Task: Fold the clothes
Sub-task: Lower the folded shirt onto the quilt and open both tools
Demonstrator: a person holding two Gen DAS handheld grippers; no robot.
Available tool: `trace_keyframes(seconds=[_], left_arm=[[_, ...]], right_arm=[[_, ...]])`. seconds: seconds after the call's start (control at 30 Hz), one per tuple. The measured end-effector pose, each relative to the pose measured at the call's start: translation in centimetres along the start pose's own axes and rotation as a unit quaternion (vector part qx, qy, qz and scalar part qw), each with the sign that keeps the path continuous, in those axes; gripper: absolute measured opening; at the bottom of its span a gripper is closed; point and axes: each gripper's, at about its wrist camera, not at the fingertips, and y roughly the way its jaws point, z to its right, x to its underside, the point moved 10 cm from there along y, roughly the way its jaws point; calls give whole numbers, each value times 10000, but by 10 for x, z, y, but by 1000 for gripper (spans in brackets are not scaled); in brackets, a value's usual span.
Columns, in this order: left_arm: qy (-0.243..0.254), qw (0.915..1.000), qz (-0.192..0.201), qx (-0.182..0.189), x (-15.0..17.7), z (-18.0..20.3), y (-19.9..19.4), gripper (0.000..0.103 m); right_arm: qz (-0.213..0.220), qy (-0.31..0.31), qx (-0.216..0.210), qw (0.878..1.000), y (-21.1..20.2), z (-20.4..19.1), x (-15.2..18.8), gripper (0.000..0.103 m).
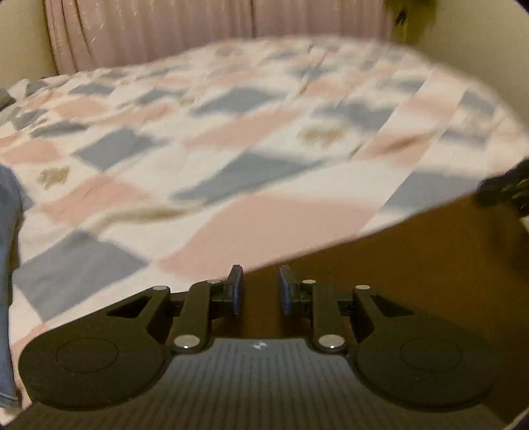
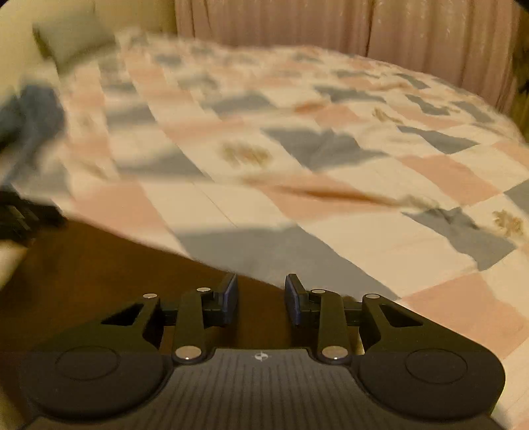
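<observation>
Over one bedspread [image 1: 264, 139], two empty tongs [image 1: 259, 287].

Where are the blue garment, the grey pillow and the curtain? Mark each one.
blue garment [image 2: 36, 109]: right wrist view, its bunched middle, blurred.
grey pillow [image 2: 74, 38]: right wrist view, centre of its face.
curtain [image 1: 148, 29]: left wrist view, pleated middle.

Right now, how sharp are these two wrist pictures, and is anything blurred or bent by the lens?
Left wrist view: the left gripper is crisp, the checked bedspread smeared by motion blur, its edge bowed by the fisheye. Right wrist view: the right gripper is sharp, the bedspread and blue cloth blurred; dim, warm light in both.
</observation>
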Motion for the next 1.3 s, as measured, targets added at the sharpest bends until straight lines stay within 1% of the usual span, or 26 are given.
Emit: trace_keyframes(seconds=[0.03, 0.1, 0.13, 0.2, 0.23, 0.27, 0.3, 0.37, 0.4, 0.43, 0.47, 0.5, 0.57, 0.6, 0.63, 0.67, 0.73, 0.8, 0.87, 0.93, 0.97, 1.07, 1.1, 1.17, 1.23, 1.3], left_arm=[[-20, 9996, -137, -226, 14, -10, 9, 23], [-514, 9975, -239, -427, 25, -40, 8, 22], [-671, 9959, -259, -556, 28, -50, 0, 22], [-771, 9950, -169, -619, 31, -58, -30, 17], [-820, 9944, -123, -650, 32, -62, -45, 16], [-840, 9944, -72, -646, 33, -63, -59, 17], [-733, 9960, 1, -513, 31, -54, -71, 17], [-354, 9992, 121, -148, 36, -26, -101, 18], [-141, 9998, 126, 44, 45, -9, -111, 19], [57, 9998, 36, 161, 56, 5, -114, 22], [253, 9994, -72, 242, 70, 17, -116, 22], [445, 9985, -245, 199, 88, 25, -114, 22], [810, 9949, -585, 98, 123, 37, -111, 22], [889, 9934, -726, 12, 136, 34, -110, 22], [864, 9929, -812, 0, 142, 32, -110, 22], [814, 9932, -834, 9, 143, 29, -113, 22], [799, 9934, -819, -24, 135, 25, -122, 22], [743, 9953, -610, -115, 121, 22, -134, 22], [639, 9975, -304, -47, 104, 26, -142, 22], [554, 9984, -65, 96, 91, 34, -146, 22], [623, 9977, -242, 115, 99, 40, -138, 23], [791, 9939, -751, 146, 123, 54, -116, 23], [701, 9939, -846, 50, 131, 48, -113, 23], [519, 9933, -1020, -145, 143, 36, -110, 23], [317, 9931, -1075, -350, 137, 26, -116, 23], [116, 9920, -1128, -554, 130, 15, -122, 27]], right_arm=[[-97, 101, 274, 9995, 5, 18, 10, 20], [-59, 611, 511, 9968, -13, 43, 20, 33], [-36, 869, 625, 9942, -22, 55, 24, 34], [122, 904, 739, 9931, -52, 62, 27, 32], [214, 930, 615, 9935, -67, 57, 28, 32], [278, 951, 384, 9943, -81, 46, 30, 32], [341, 971, 147, 9946, -95, 35, 32, 32], [332, 692, -378, 9963, -118, -2, 44, 32], [284, 490, -557, 9968, -125, -20, 54, 32], [188, 256, -676, 9972, -128, -36, 65, 29], [36, 33, -643, 9979, -127, -45, 80, 29], [-119, -189, -602, 9979, -126, -54, 95, 29], [-413, -500, -86, 9979, -120, -45, 127, 30], [-582, -426, 89, 9974, -118, -35, 136, 30], [-737, -175, 198, 9969, -119, -21, 142, 31], [-805, -42, 345, 9962, -121, -12, 140, 31], [-845, -91, 598, 9946, -130, -2, 132, 30], [-556, -29, 560, 9969, -144, -7, 114, 30], [-192, 105, 201, 9996, -155, -26, 98, 30], [11, 103, -178, 9998, -156, -55, 91, 30], [-55, 49, -349, 9994, -151, -72, 94, 30], [-551, -360, -201, 9976, -132, -92, 122, 30], [-747, -422, -48, 9963, -127, -87, 132, 31], [-922, -240, 26, 9955, -129, -66, 143, 31], [-1129, -149, 83, 9935, -133, -40, 144, 31], [-1268, -26, 49, 9919, -136, -17, 136, 35]])
